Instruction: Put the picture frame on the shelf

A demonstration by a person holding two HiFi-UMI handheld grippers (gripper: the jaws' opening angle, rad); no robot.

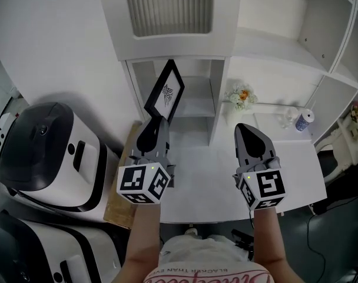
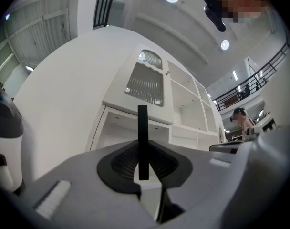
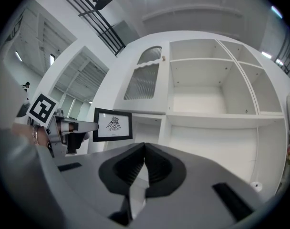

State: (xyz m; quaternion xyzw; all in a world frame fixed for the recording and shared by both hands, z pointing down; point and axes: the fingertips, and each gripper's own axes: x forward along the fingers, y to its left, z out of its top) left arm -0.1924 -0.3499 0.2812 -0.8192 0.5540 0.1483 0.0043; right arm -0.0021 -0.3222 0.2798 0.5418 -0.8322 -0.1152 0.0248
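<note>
A black picture frame (image 1: 165,93) with a white print is pinched by its lower edge in my left gripper (image 1: 152,122), which is shut on it. It hangs tilted in front of the low left compartment of the white shelf unit (image 1: 198,107). In the left gripper view the picture frame (image 2: 142,137) shows edge-on as a dark bar between the pads of the left gripper (image 2: 143,168). My right gripper (image 1: 249,131) hovers over the table to the right, shut and empty. From the right gripper (image 3: 145,149) I see the picture frame (image 3: 112,124) and the shelf unit (image 3: 212,118).
A white table (image 1: 214,187) lies below both grippers. Two large white-and-black machines (image 1: 49,152) stand at the left, beside a brown board (image 1: 123,187). A small bunch of flowers (image 1: 242,96) and a bottle (image 1: 304,121) sit on the right counter.
</note>
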